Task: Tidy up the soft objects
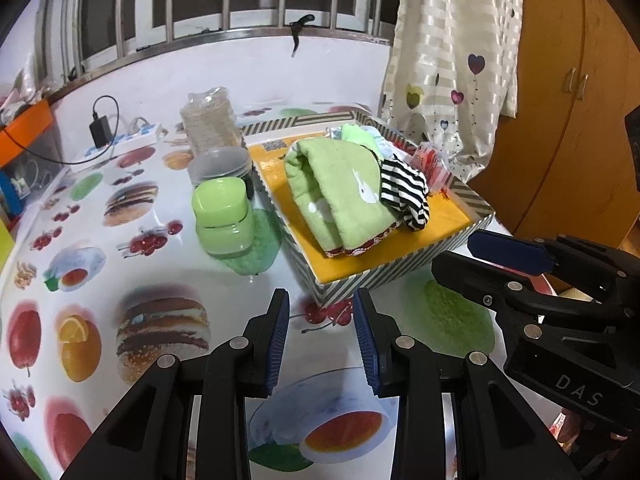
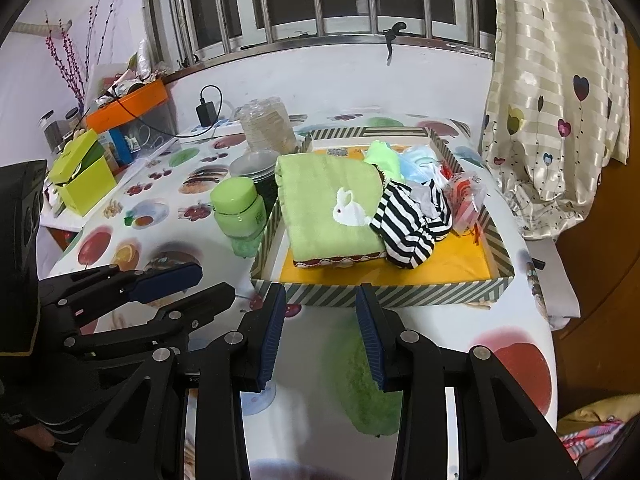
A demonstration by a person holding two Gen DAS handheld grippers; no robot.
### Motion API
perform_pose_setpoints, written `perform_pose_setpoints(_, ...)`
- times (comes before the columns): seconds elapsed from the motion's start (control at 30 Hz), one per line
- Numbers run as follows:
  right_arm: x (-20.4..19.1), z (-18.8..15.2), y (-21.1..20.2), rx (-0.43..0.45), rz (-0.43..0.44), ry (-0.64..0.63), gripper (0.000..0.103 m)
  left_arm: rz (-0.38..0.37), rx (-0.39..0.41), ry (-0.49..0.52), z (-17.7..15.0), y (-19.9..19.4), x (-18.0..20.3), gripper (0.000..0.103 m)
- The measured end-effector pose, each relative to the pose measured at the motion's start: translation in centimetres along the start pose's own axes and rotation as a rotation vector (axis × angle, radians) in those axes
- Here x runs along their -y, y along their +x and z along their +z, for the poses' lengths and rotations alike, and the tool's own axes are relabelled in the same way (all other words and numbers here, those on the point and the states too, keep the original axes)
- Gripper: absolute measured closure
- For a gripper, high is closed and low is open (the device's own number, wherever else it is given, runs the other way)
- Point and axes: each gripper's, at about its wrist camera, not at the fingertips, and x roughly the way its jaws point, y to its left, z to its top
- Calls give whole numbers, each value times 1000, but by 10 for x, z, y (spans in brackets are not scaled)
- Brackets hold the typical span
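Observation:
A striped cardboard tray point(image 2: 400, 294) with a yellow bottom stands on the table. In it lie a folded green towel with a white rabbit point(image 2: 328, 208), a black-and-white striped cloth point(image 2: 404, 232), light blue and green cloths point(image 2: 400, 162) and a red packet point(image 2: 464, 196). The tray point(image 1: 404, 270), towel point(image 1: 340, 196) and striped cloth point(image 1: 404, 192) also show in the left wrist view. My left gripper point(image 1: 321, 320) is open and empty, in front of the tray's near corner. My right gripper point(image 2: 320, 312) is open and empty, just before the tray's front wall.
A green jar point(image 2: 238, 208) stands left of the tray, with stacked plates point(image 2: 256, 166) and wrapped cups point(image 2: 268, 126) behind it. A green box point(image 2: 82, 178), an orange-lidded bin point(image 2: 128, 106) and a charger point(image 2: 206, 114) are at the far left. A curtain point(image 2: 556, 100) hangs on the right.

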Motion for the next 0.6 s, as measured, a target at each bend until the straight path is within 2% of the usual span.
perform_pose_setpoints(0.6, 6, -3, 6, -17, 1, 12, 65, -5, -28, -1, -1, 13, 6, 71)
